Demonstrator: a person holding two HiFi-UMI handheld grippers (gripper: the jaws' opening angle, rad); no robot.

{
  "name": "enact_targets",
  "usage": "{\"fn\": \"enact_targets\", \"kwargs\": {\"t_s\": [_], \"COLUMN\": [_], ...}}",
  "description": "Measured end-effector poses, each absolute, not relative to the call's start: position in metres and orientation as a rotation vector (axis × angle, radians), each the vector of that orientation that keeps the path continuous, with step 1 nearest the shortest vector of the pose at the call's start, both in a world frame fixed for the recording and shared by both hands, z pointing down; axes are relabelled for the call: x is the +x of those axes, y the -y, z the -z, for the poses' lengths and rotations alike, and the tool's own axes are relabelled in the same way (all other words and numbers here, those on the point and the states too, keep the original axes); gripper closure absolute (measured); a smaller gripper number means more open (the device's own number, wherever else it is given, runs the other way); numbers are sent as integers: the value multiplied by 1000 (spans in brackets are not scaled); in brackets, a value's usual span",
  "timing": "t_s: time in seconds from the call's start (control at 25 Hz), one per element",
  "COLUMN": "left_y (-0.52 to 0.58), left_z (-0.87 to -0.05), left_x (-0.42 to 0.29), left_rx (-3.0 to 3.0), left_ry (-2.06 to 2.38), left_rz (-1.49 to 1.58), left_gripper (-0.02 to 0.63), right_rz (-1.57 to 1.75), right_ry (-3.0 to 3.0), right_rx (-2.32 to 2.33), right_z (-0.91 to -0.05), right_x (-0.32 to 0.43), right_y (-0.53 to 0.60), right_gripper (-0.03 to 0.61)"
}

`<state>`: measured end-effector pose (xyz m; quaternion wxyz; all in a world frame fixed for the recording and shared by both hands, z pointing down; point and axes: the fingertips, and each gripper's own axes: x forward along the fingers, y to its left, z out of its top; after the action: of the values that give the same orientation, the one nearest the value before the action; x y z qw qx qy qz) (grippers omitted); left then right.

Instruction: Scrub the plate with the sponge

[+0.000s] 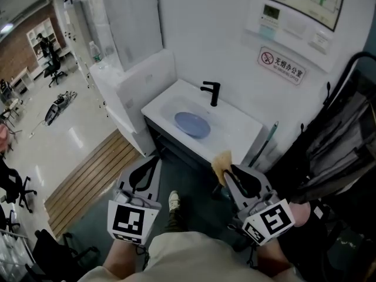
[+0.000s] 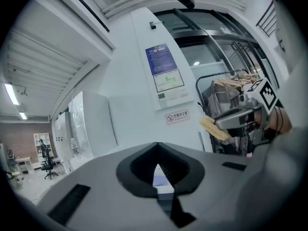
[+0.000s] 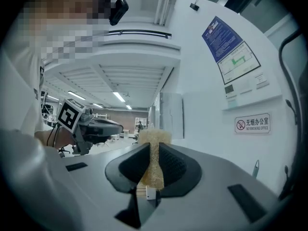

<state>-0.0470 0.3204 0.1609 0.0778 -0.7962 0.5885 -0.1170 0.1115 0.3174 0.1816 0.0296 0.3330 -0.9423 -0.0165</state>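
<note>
Plate (image 1: 192,124): blue, lies flat in the basin of the white worktop (image 1: 244,129), toward its left end and in front of the black faucet (image 1: 212,92) at the back edge. Nothing touches it.

Sponge (image 1: 222,164): yellow, clamped in the right gripper (image 1: 230,172). The jaws pinch its middle thin and its end bulges out past the tips. In the head view it hangs by the worktop's near edge toward the right corner, well apart from the plate.

Left gripper (image 1: 154,161): jaws together, nothing between them. It is held short of the worktop's near left corner, above the floor.

The two grippers are level with each other, apart, both pointing toward the worktop.
</note>
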Motion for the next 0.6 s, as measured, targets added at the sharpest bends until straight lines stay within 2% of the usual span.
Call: {"fn": "enact_targets", "kwargs": {"t_s": [0.6], "left_y": [-124], "left_z": [-169], "left_x": [-140], "left_rx": [-2536], "left_ry": [-1646], "left_rz": [482], "left_gripper": [607], "right_rz": [-10], "right_ry": [2793], "right_rx": [1110], "right_z": [-171], "right_x": [15], "right_y": [-126], "right_gripper": [511]}}
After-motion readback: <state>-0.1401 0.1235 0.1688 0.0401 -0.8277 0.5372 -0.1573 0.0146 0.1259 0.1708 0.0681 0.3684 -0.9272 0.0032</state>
